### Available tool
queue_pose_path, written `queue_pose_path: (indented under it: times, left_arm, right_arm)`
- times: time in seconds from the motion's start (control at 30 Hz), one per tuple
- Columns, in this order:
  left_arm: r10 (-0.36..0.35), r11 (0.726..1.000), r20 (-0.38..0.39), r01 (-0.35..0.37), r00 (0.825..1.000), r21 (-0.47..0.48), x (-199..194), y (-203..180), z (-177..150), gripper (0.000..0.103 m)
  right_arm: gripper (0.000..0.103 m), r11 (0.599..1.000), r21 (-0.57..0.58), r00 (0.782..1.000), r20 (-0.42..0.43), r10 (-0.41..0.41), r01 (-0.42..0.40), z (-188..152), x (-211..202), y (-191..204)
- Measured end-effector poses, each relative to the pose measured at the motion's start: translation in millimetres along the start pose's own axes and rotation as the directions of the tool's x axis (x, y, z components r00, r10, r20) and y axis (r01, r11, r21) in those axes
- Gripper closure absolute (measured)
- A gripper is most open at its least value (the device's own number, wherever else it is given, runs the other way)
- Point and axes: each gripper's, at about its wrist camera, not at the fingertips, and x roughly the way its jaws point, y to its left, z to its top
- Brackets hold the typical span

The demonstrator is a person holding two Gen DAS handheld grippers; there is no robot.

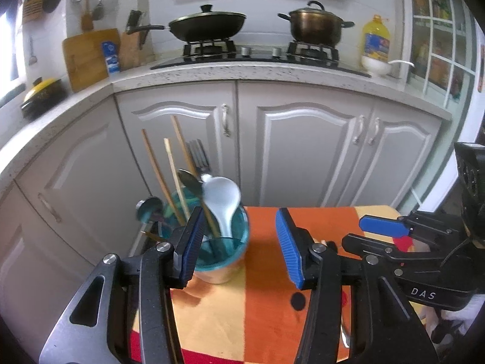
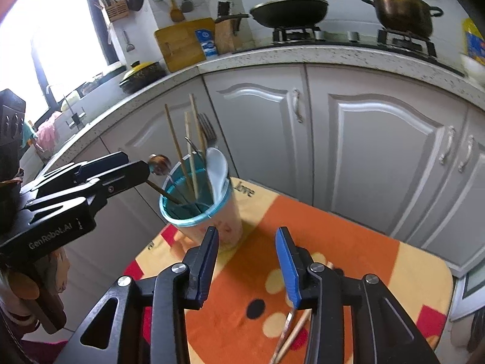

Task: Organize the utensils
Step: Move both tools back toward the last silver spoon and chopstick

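A teal-rimmed cup (image 2: 202,212) stands near the far left corner of the orange patterned cloth (image 2: 348,242), bristling with wooden chopsticks (image 2: 175,139), a fork (image 2: 207,130) and a white ladle-like spoon (image 2: 218,166). The left gripper (image 1: 239,242) hangs spread wide just beside the cup; the right gripper (image 2: 247,264) is spread too, above a few utensils (image 2: 291,336) lying on the cloth.

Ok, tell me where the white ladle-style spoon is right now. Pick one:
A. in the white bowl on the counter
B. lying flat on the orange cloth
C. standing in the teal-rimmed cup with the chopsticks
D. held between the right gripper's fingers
C: the white spoon stands bowl-up inside the teal-rimmed cup beside the chopsticks, and the right gripper is open with nothing between its fingers.
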Motion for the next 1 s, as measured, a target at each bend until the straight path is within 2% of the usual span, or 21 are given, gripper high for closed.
queue_pose_path:
  times: [0.27, 0.47, 0.77, 0.9, 1.0]
  left_arm:
    - [-0.070, 0.997, -0.064, 0.072, 0.995, 0.020, 15, -29, -13, 0.055]
    - [-0.155, 0.988, -0.171, 0.157, 0.973, -0.003, 42, -41, -31, 0.055]
    - [-0.184, 0.983, -0.267, 0.183, 0.946, -0.027, 69, -46, -61, 0.055]
    - [-0.198, 0.980, -0.301, 0.192, 0.933, -0.047, 78, -44, -72, 0.055]
    - [-0.203, 0.979, -0.321, 0.197, 0.925, -0.052, 82, -43, -77, 0.055]
  right_arm:
    - [0.065, 0.996, 0.068, 0.998, -0.043, -0.047, 0.050, -29, -10, -36]
    - [0.065, 0.989, 0.126, 0.993, -0.099, -0.064, 0.076, -54, -4, -63]
    - [0.065, 0.977, 0.183, 0.974, -0.214, -0.070, 0.110, -83, 44, -87]
    - [0.065, 0.973, 0.185, 0.962, -0.259, -0.087, 0.138, -82, 74, -97]
    - [0.071, 0.972, 0.188, 0.958, -0.274, -0.089, 0.144, -75, 90, -103]
